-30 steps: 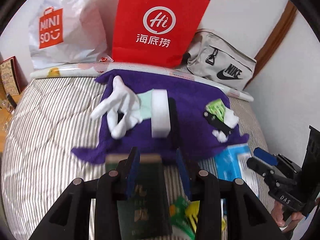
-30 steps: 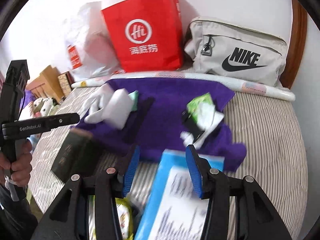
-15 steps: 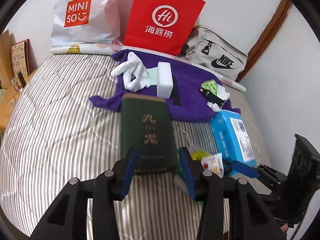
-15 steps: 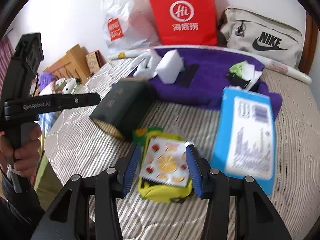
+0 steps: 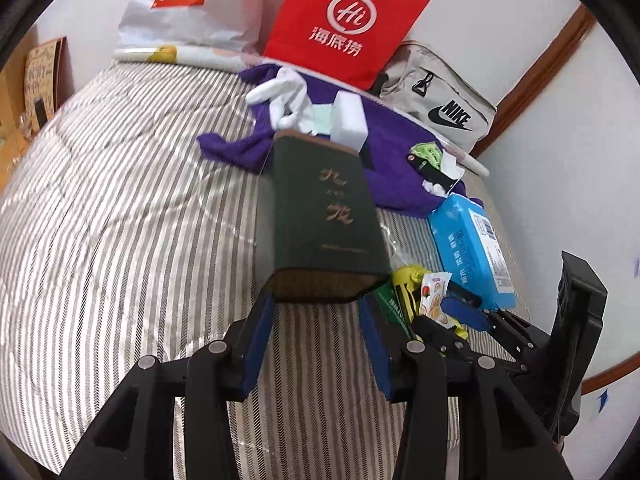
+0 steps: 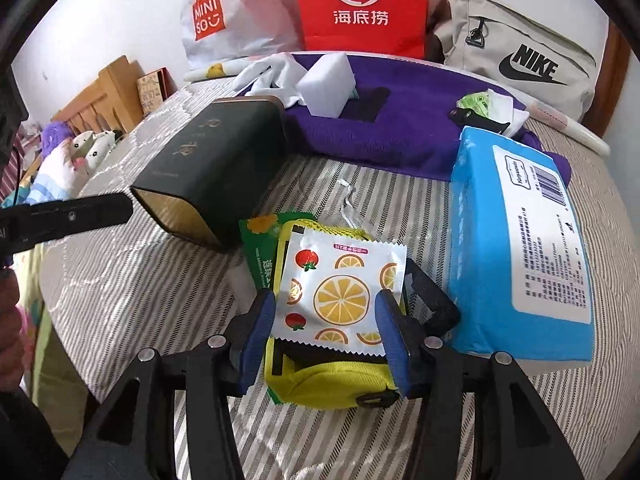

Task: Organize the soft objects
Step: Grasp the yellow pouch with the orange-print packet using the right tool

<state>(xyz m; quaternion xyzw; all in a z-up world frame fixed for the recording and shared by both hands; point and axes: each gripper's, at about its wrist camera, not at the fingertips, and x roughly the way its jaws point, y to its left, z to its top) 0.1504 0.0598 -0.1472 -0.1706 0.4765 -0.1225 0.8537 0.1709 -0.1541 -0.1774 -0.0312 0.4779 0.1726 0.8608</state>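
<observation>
left wrist view: my left gripper [image 5: 316,320] hangs spread at the near end of the dark green box [image 5: 320,216] on the striped bed [image 5: 120,220], fingers not pressing it. right wrist view: the right gripper [image 6: 326,324] is opening, its fingers straddling the fruit-print sachet [image 6: 340,288] lying on the yellow pouch [image 6: 328,384], beside the blue wipes pack [image 6: 516,240]. i judge this the approach before a pick; next i must drop lower, centre on the sachet, then close.
</observation>
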